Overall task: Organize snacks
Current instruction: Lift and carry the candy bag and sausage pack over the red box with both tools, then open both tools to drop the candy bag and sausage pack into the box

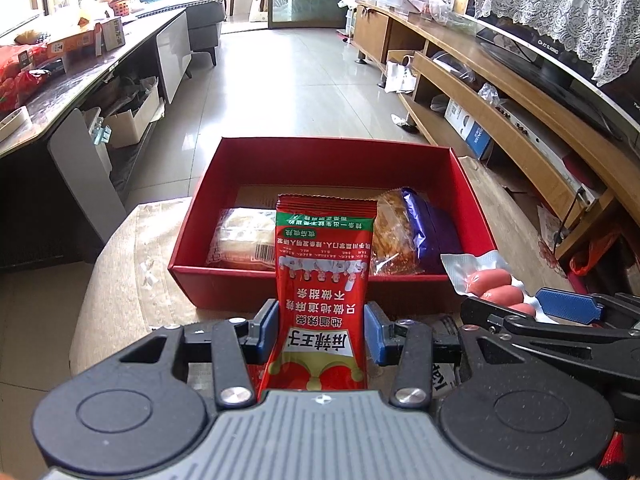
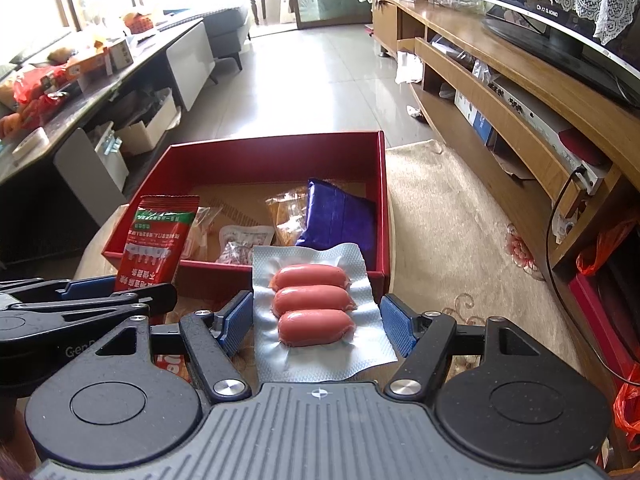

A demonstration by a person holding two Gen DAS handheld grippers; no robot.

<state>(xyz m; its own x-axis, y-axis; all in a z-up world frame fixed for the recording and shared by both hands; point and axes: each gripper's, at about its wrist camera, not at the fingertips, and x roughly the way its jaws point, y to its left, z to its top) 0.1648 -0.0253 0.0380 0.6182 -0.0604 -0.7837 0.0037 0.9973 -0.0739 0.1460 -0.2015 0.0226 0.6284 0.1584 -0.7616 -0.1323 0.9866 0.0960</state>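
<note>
The left tongs (image 1: 323,322) clamp a red snack packet (image 1: 325,280) upright just before the red box (image 1: 224,276), while the right tongs (image 2: 316,322) grip a sausage pack (image 2: 314,304) by its edges, near the box's front wall.

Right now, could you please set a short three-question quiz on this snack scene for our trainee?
1. True or false: the red box is empty.
2. Which gripper holds the red sachet? A) left gripper B) right gripper
3. How many sausages are in the sausage pack?

Key: 1. False: the purple packet and other snacks lie inside. 2. A. 3. Three.
</note>
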